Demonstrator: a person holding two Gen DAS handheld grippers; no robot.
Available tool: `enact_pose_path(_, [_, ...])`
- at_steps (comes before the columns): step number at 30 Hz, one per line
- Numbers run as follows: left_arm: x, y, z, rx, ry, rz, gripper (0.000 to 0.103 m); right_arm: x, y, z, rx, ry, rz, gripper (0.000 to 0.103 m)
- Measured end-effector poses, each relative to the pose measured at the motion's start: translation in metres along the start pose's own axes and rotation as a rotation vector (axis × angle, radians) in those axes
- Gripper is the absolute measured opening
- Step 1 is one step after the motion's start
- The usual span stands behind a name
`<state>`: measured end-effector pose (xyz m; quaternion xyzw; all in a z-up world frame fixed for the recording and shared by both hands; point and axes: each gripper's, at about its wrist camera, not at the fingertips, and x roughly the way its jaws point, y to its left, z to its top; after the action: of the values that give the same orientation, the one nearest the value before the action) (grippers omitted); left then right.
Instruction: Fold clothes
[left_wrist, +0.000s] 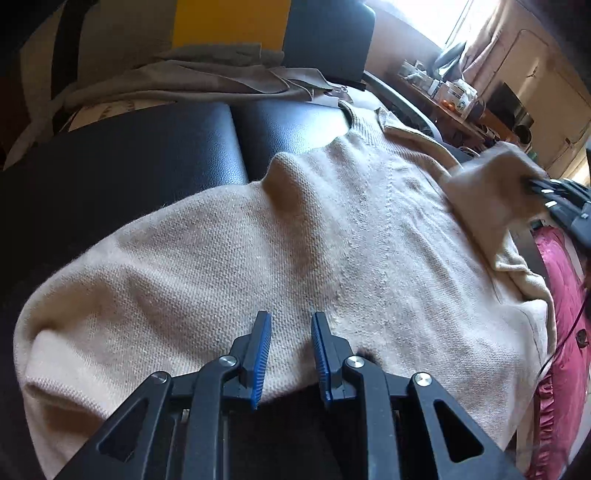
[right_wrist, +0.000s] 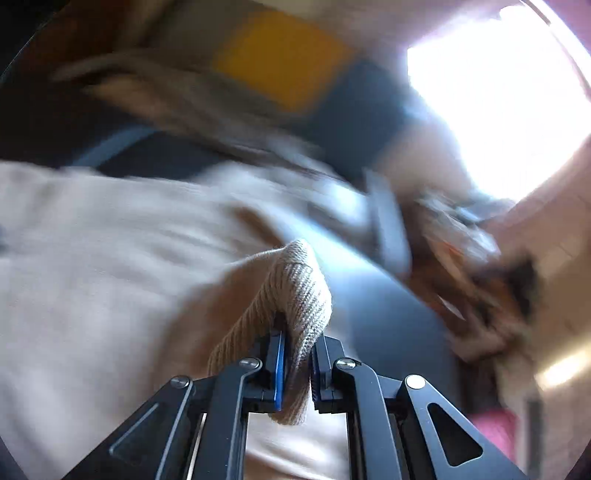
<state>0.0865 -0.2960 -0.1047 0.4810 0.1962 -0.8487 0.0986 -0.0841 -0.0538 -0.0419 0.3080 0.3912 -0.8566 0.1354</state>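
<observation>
A beige sweater (left_wrist: 295, 240) lies spread over a black seat (left_wrist: 155, 155), with grey cloth (left_wrist: 207, 77) piled behind and pink fabric (left_wrist: 561, 295) to its right. The left tongs (left_wrist: 291, 354) hover spread over the hem, gripping nothing. The right tongs (right_wrist: 297, 369) pinch a ribbed cuff (right_wrist: 295, 291), lifted above the sweater.

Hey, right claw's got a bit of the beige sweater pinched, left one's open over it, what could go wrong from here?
1. The right claw grips only a small ribbed fold of the beige sweater; a quick pull, which the blurred right view hints at, may slip it free.
2. The left claw is open and pins nothing, so the whole sweater might drag across the smooth black seat.
3. The pink fabric beside it might snag.
</observation>
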Motion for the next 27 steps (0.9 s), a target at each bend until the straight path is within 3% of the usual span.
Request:
enact_pose_path(2, [-0.001,-0.003,0.002,-0.004,0.001,0.008,0.022,0.005,-0.065,-0.025,0.119,0.068,-0.121,0.011])
enact_pose_path(4, [-0.002,-0.010,0.003,0.006,-0.006,0.010,0.022,0.010,-0.131,-0.050,0.237,0.136,-0.242,0.018])
enact_pose_path(8, [-0.003,-0.029,0.008,0.048,-0.025,0.008,0.023,0.015,-0.252,-0.098,0.471,0.244,-0.457,0.060])
enact_pose_path(10, [0.000,-0.041,0.012,0.081,-0.029,0.010,0.023,-0.001,-0.246,-0.104,0.531,0.134,-0.351,0.067])
enact_pose_path(12, [0.002,-0.053,0.015,0.121,-0.033,0.023,0.023,-0.005,-0.214,-0.101,0.492,0.079,-0.186,0.069])
enact_pose_path(17, [0.019,-0.067,0.025,0.187,-0.023,0.093,0.023,0.005,-0.075,-0.068,0.238,0.010,0.271,0.069])
enact_pose_path(20, [0.036,-0.058,0.031,0.189,0.021,0.146,0.028,0.020,0.014,-0.051,0.060,0.026,0.465,0.069])
enact_pose_path(23, [0.038,-0.042,0.039,0.159,0.034,0.139,0.033,0.049,0.078,-0.037,-0.067,0.131,0.560,0.068])
enact_pose_path(25, [0.039,-0.029,0.044,0.152,0.025,0.173,0.033,0.061,0.087,-0.026,0.030,0.150,0.659,0.068])
enact_pose_path(27, [0.042,-0.021,0.050,0.209,0.016,0.265,0.027,0.071,0.090,-0.012,0.130,0.159,0.723,0.072])
